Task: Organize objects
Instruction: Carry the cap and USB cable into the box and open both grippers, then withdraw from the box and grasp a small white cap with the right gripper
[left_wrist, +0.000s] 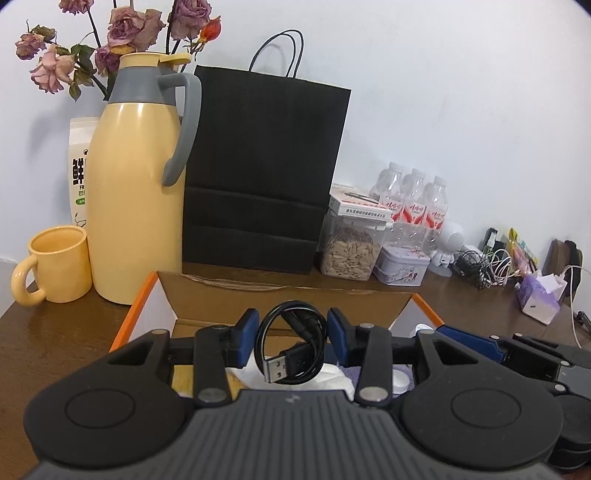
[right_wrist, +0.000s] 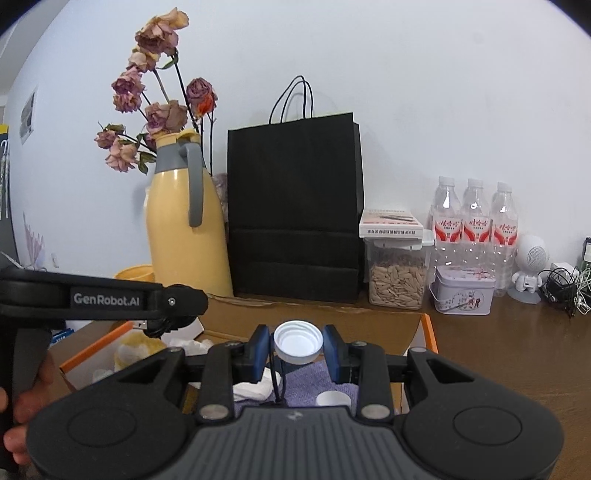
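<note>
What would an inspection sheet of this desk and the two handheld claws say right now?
Surface: brown wooden table.
Job's things: open cardboard box; coiled USB cable; white bottle cap.
Clutter: yellow jug, mug, black bag, seed jar, tin, water bottles.
Grippers: left gripper shut on the cable; right gripper shut on the cap.
Cables: tangled wires.
Surroundings: white wall.
</note>
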